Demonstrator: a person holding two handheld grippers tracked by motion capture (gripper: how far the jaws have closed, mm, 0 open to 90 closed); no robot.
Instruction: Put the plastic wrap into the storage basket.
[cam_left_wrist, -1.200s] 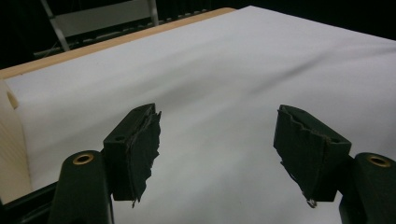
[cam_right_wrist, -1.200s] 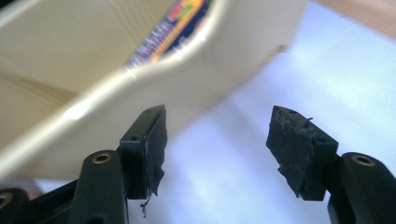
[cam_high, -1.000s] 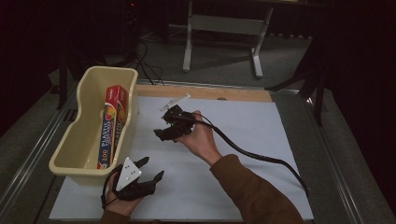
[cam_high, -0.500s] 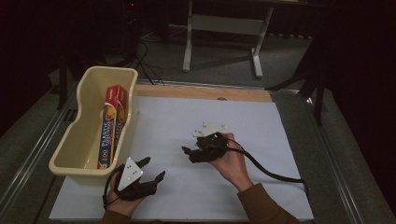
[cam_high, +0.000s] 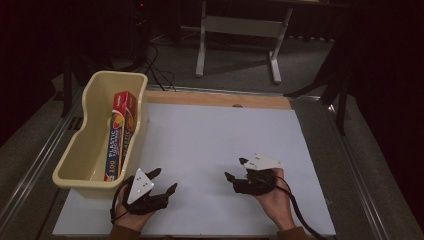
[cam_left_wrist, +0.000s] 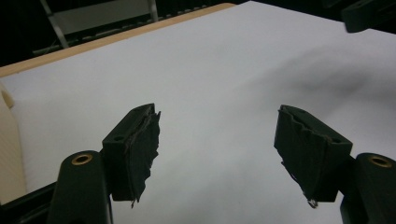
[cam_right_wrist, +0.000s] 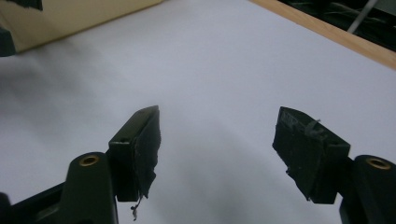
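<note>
While your two hands rest low at the near edge, the white table sheet (cam_high: 215, 150) lies bare between them, and the cream bin (cam_high: 90, 127) stands at its left edge, just beyond your left hand. Inside that bin the plastic wrap box (cam_high: 120, 132) lies lengthwise against the right wall, its red end away from you. Your left gripper (cam_high: 161, 181) sits just beside the bin's near corner, jaws spread with nothing between them. Your right gripper (cam_high: 236, 169), well apart from the bin, has just been narrowing its jaws, yet they stand apart and hold nothing, as the right gripper view confirms. Judged from this, the box is stowed and the placing step looks finished; next, simply keep both grippers parked.
</note>
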